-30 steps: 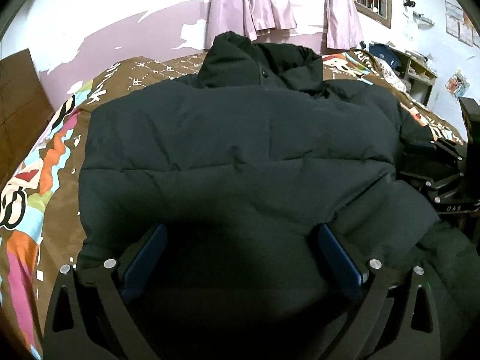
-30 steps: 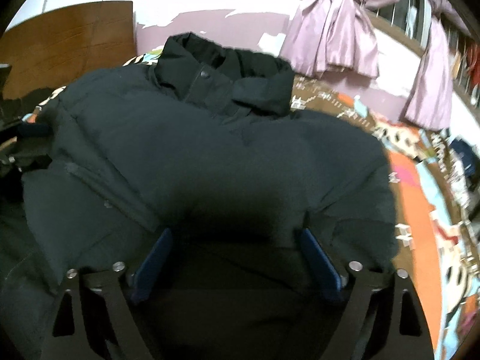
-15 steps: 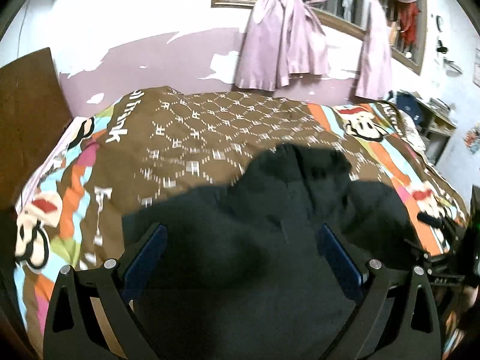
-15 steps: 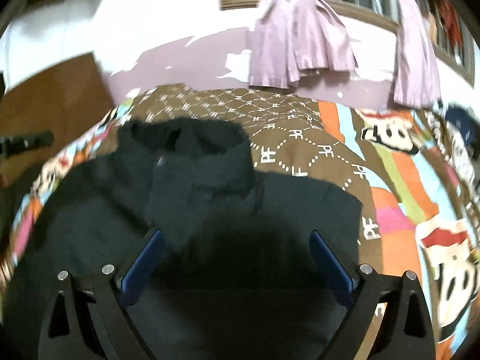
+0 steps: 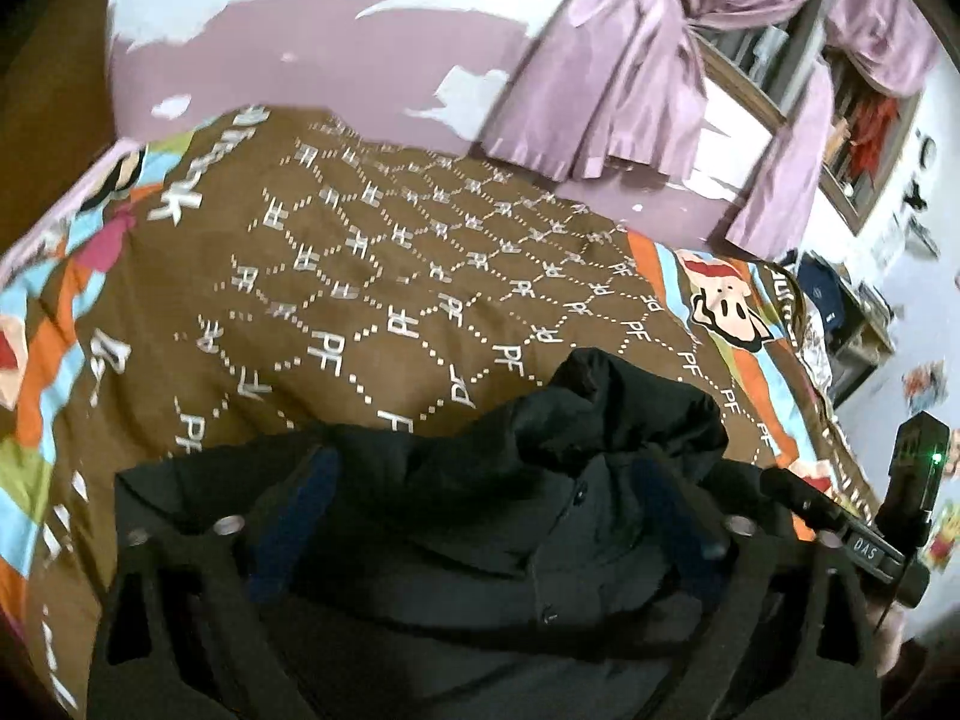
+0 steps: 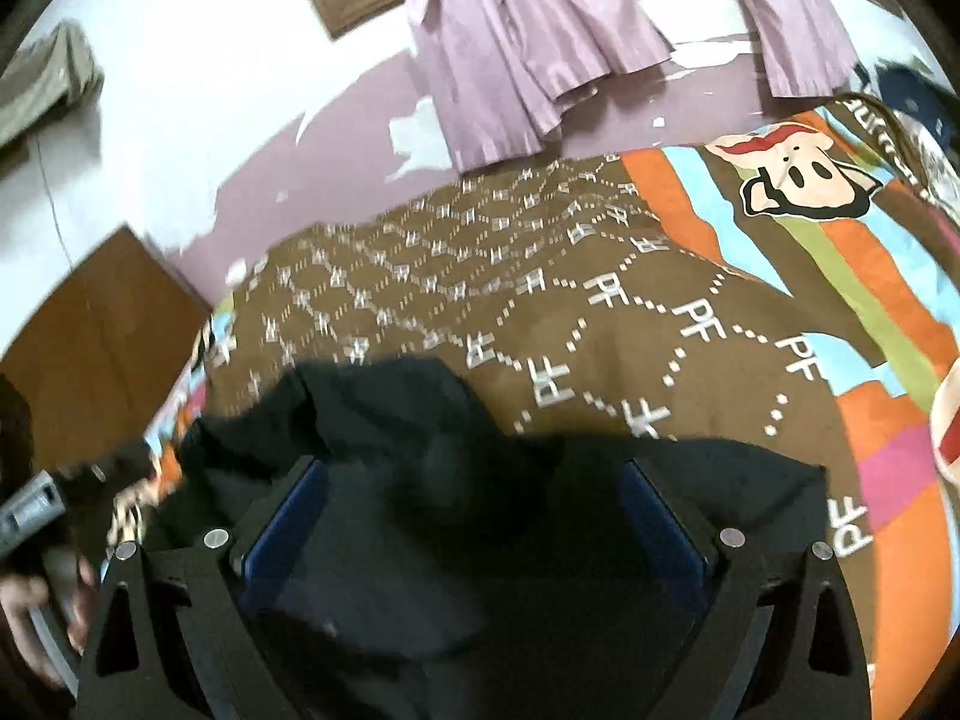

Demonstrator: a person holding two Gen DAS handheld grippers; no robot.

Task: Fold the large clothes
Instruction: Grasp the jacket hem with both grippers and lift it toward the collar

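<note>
Black padded jacket (image 5: 600, 480) lies bunched at the near edge of the bed's brown patterned quilt (image 5: 372, 312), collar up. Left tongs (image 5: 486, 516) are closing with jacket fabric between their blue pads, while right tongs (image 6: 474, 516) stand wide above it, gripping nothing.

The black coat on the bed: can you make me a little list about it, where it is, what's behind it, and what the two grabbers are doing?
coat: black puffy jacket, bunched up, collar on top
under it: brown bedspread with cartoon faces
behind: purple curtains at the window
left gripper: jaws closing, jacket between them
right gripper: open, over the jacket
folded: not yet
</note>
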